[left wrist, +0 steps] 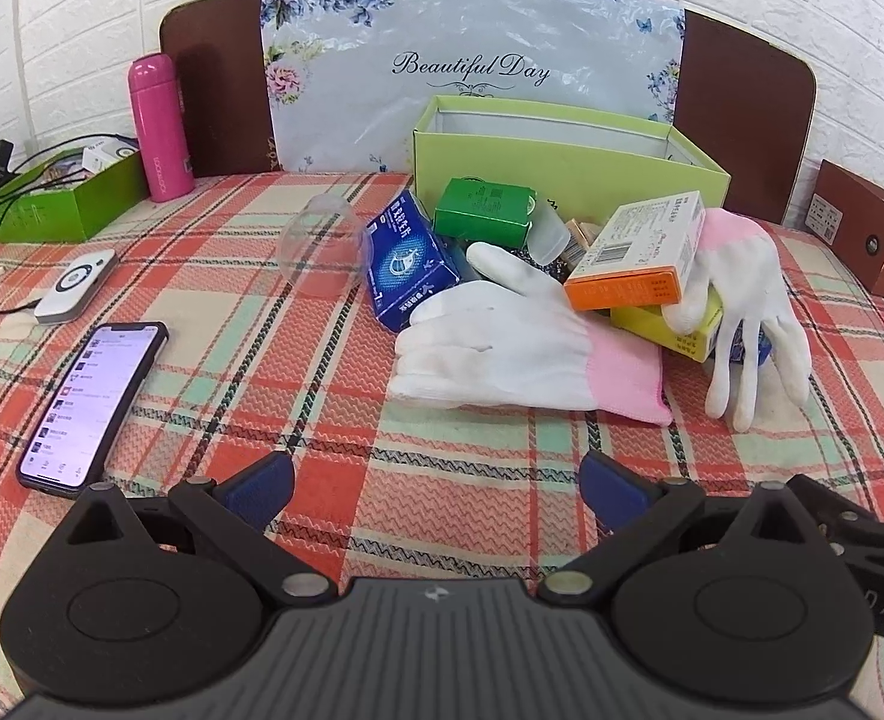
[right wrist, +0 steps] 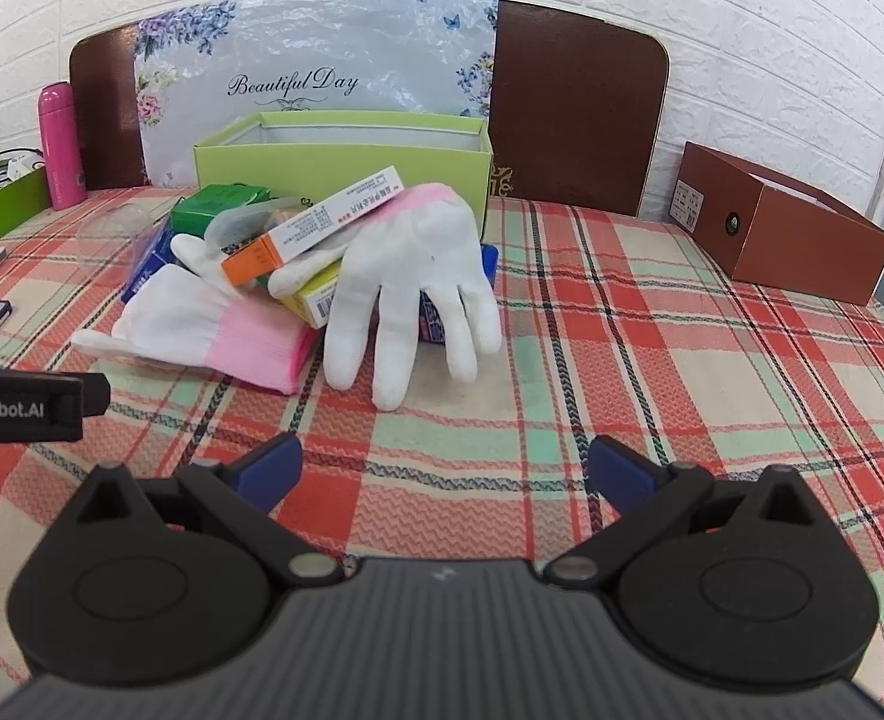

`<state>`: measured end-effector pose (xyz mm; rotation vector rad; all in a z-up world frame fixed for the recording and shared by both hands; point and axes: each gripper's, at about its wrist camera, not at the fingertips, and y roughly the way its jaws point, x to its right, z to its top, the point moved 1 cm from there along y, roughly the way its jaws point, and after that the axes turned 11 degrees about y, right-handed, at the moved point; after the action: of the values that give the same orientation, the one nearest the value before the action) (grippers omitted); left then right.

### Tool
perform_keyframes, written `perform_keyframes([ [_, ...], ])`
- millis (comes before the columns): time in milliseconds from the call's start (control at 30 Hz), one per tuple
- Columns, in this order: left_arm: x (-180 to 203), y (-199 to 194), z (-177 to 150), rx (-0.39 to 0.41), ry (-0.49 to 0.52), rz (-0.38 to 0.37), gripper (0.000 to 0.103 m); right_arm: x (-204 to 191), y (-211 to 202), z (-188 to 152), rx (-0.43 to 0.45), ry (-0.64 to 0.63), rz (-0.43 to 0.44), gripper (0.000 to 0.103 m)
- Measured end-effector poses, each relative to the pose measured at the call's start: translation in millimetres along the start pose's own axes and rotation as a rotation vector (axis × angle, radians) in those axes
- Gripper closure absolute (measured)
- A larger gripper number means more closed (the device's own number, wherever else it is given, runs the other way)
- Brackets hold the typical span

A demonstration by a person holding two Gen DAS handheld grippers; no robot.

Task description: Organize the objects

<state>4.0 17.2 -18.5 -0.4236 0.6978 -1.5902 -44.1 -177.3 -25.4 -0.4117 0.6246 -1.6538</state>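
Observation:
A heap of small things lies on the plaid cloth in front of an open lime-green box (left wrist: 562, 162) (right wrist: 345, 159). In it are a white glove with a pink cuff lying flat (left wrist: 514, 354) (right wrist: 201, 324), a second white glove draped over boxes (left wrist: 748, 300) (right wrist: 417, 288), an orange-and-white carton (left wrist: 634, 258) (right wrist: 315, 222), a yellow carton (left wrist: 676, 324), a blue mask pack (left wrist: 405, 258), a green box (left wrist: 484, 210) (right wrist: 213, 207) and a clear plastic cup on its side (left wrist: 315, 240). My left gripper (left wrist: 435, 492) and right gripper (right wrist: 442, 468) both stand open and empty, short of the heap.
A phone (left wrist: 93, 408) with a lit screen and a white power bank (left wrist: 75, 285) lie at the left. A pink flask (left wrist: 159, 126) and a green box of cables (left wrist: 63, 198) stand at the back left. A brown open box (right wrist: 784, 228) sits at the right.

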Motion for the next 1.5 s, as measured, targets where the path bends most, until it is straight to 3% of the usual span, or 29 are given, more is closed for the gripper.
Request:
perform_keyframes([
  [900, -7, 25, 9, -0.023, -0.011, -0.033, 0.000, -3, 32, 4, -0.076, -0.008, 0.009, 0.000],
  [1067, -16, 19, 20, 0.046, 0.007, -0.068, 0.000, -2, 32, 10, -0.065, 0.004, 0.104, 0.000],
  [1233, -36, 18, 42, 0.098, -0.017, -0.061, 0.000, -12, 24, 33, 0.027, -0.026, 0.226, 0.000],
  [1400, -58, 33, 57, 0.092, -0.072, -0.022, 0.000, -39, 30, 58, 0.088, -0.078, 0.283, 0.000],
  [1500, -68, 46, 64, 0.083, -0.114, -0.014, 0.000, -60, 42, 67, 0.107, -0.118, 0.268, 0.000],
])
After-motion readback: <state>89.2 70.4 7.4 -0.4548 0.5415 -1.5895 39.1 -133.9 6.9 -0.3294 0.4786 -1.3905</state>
